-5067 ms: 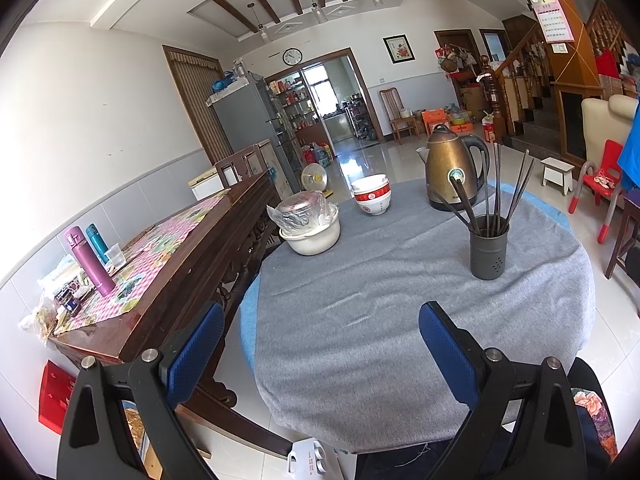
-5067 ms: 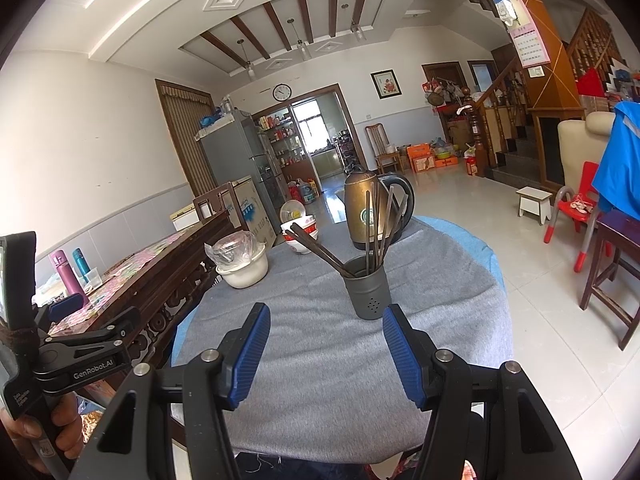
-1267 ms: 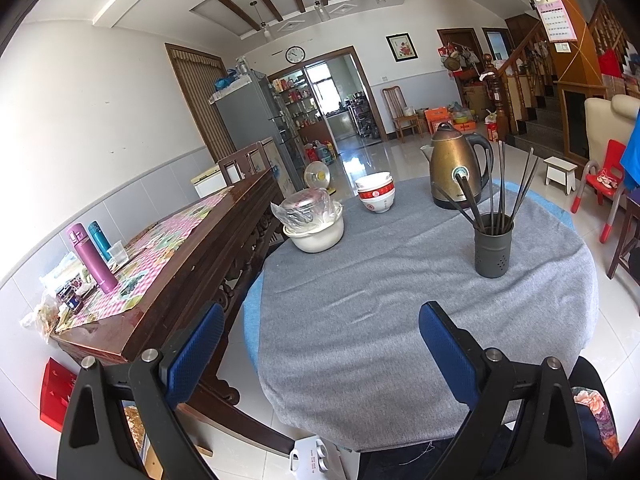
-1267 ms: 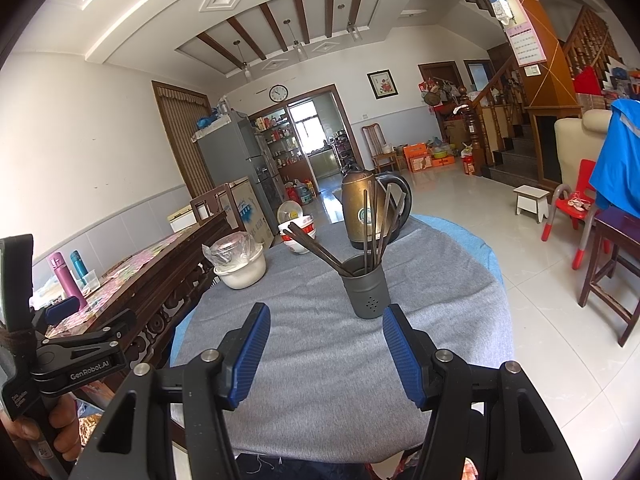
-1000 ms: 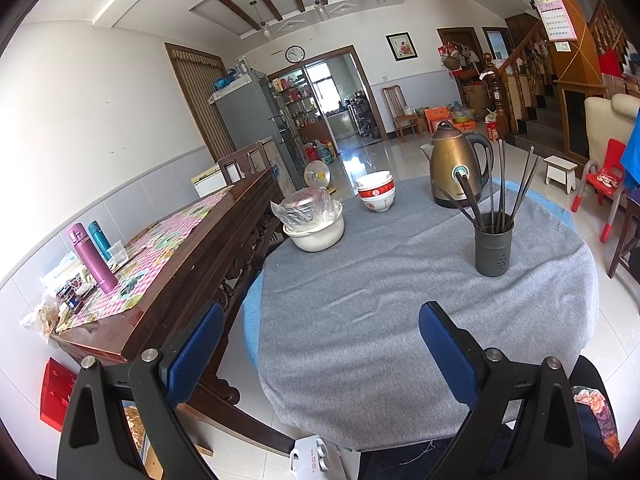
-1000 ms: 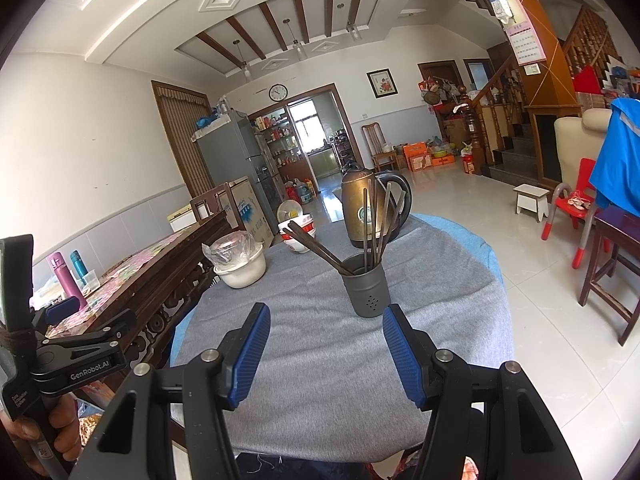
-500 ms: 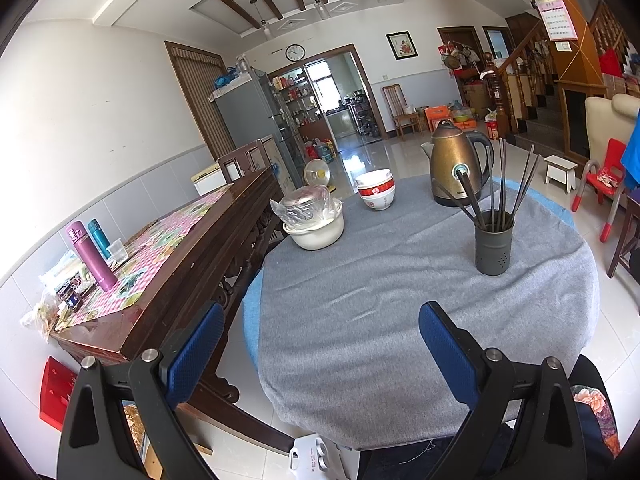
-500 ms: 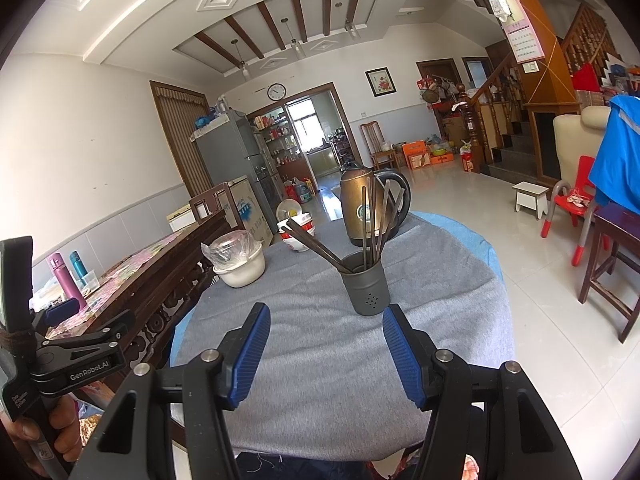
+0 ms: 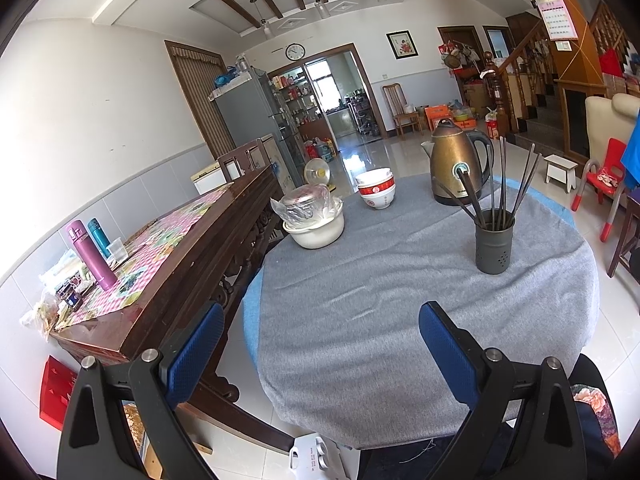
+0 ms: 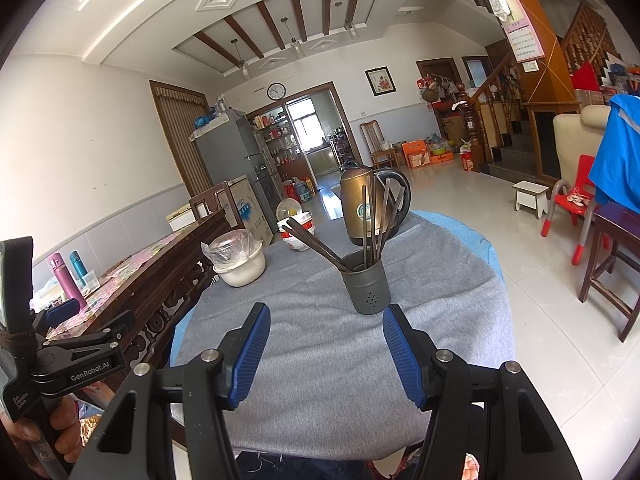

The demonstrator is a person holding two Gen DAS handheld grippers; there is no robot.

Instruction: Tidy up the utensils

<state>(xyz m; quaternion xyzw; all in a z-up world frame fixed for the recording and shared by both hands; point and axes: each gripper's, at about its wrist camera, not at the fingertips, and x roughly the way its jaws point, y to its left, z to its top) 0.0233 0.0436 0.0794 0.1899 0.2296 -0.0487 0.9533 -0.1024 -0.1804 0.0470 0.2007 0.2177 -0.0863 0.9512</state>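
Your left wrist camera looks forward and slightly down along its blue fingers [image 9: 196, 352] from the near edge of the round counter [image 9: 400, 320], well back from the utensil holder [image 9: 493, 246]. Your right wrist camera faces the same way but sits nearer that holder [image 10: 366, 288], roughly centred. Both share the kettle [image 9: 456, 168], the bowls and the far doorway; the fisheye rims are probably too warped to compare.

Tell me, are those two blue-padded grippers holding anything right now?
Nothing is held. The left gripper and the right gripper are both open and empty above the grey tablecloth, short of the utensil holder with its chopsticks.
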